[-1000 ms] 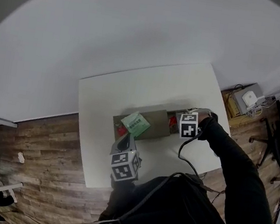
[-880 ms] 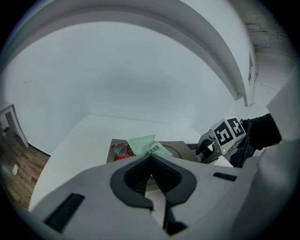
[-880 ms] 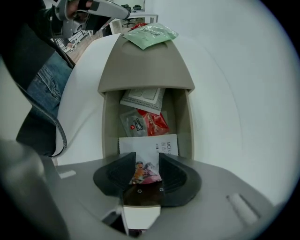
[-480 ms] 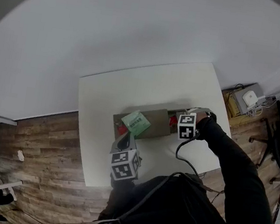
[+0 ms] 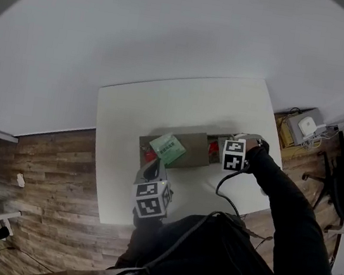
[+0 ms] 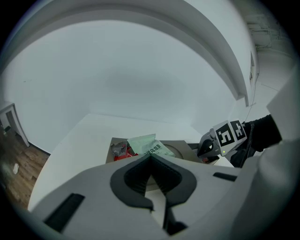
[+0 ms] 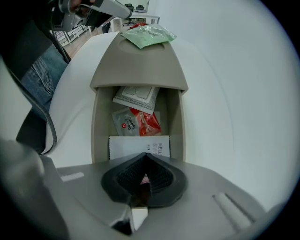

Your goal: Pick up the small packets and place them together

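The right gripper (image 7: 143, 164) is pointing straight down into the open compartment at the right end of the beige tray (image 7: 98, 126), which is lying on the white table (image 5: 163, 110). Its tongs have just been closing and are now pinching narrow, with a thin pinkish packet (image 7: 144, 178) showing between the pads; I am judging it to be a packet's edge. Just beyond the tips a white printed packet (image 7: 139, 146), a red and silver packet (image 7: 137, 123) and another white packet (image 7: 136, 97) are lying in that compartment. The green packet (image 7: 149, 35) is resting on the tray's left part, beside a red packet (image 6: 121, 151). The left gripper (image 6: 150, 159) is hovering near that end, tongs together and empty. For a clean pick, I would be lifting straight up, keeping the pinch firm, clearing the compartment walls and checking that only one packet is coming before carrying it left
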`<state>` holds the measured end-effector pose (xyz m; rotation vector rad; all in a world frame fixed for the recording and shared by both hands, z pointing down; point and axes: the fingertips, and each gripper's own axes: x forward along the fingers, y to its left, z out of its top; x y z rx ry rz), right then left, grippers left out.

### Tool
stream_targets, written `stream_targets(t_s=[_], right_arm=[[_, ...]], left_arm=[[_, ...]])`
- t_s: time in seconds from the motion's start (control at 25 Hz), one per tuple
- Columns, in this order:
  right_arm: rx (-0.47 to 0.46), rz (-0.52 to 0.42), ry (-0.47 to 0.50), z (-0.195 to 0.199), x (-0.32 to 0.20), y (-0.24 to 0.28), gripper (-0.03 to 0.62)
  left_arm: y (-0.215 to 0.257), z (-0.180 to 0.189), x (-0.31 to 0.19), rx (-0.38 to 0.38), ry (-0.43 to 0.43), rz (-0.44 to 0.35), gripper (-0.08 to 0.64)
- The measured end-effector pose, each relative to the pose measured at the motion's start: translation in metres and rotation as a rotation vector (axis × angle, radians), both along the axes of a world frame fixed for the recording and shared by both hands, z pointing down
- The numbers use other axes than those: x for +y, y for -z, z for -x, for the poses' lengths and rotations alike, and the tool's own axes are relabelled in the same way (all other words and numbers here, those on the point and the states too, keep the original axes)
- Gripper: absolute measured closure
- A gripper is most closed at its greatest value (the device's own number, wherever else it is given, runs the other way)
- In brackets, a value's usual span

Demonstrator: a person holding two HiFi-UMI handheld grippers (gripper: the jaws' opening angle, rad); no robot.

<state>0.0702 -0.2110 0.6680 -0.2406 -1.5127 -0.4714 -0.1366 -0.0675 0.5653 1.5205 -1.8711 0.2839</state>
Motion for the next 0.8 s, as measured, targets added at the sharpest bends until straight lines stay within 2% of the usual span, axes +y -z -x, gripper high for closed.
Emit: stream_targets(t_s=[0.68,0.8], right_arm=[[-0.063,0.023,-0.05,0.001,-0.004,0.017,0.594],[-0.057,0.072,-0.048,-0.001,0.004,0.018,0.592]], left_arm=[[-0.003,-0.001,0.001,0.016,0.002,0.005,0.561],[-0.004,-0.002,0.001,0.015,0.001,0.003,0.561]])
